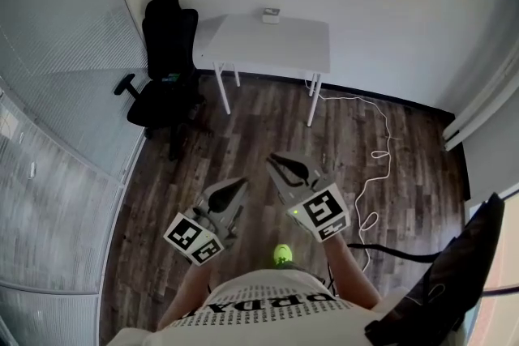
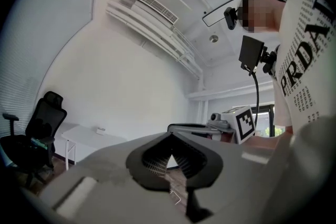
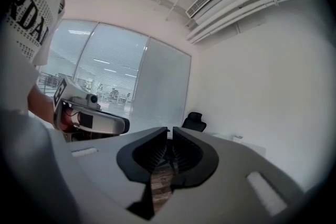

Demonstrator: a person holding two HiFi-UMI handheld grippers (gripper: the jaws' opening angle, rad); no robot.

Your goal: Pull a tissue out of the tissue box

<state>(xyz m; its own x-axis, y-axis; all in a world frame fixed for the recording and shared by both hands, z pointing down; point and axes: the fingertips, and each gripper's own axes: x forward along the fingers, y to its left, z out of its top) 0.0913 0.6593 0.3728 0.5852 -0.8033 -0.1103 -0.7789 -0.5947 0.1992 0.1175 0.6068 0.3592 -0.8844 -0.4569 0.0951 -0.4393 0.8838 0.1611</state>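
Note:
A small tissue box (image 1: 271, 15) stands at the back edge of a white table (image 1: 280, 49) against the far wall, well away from me. It shows tiny in the left gripper view (image 2: 100, 130) and the right gripper view (image 3: 239, 137). I hold both grippers side by side over the wooden floor, pointing at the table. My left gripper (image 1: 241, 184) (image 2: 169, 137) has its jaws together with nothing in them. To its right, the right gripper (image 1: 274, 161) (image 3: 169, 131) reaches slightly further forward, its jaws also closed to a thin slit and empty.
A black office chair (image 1: 166, 69) stands left of the table beside a frosted glass partition (image 1: 49, 134). A white cable (image 1: 381, 150) runs across the floor on the right. A dark chair back (image 1: 454, 279) sits at the near right.

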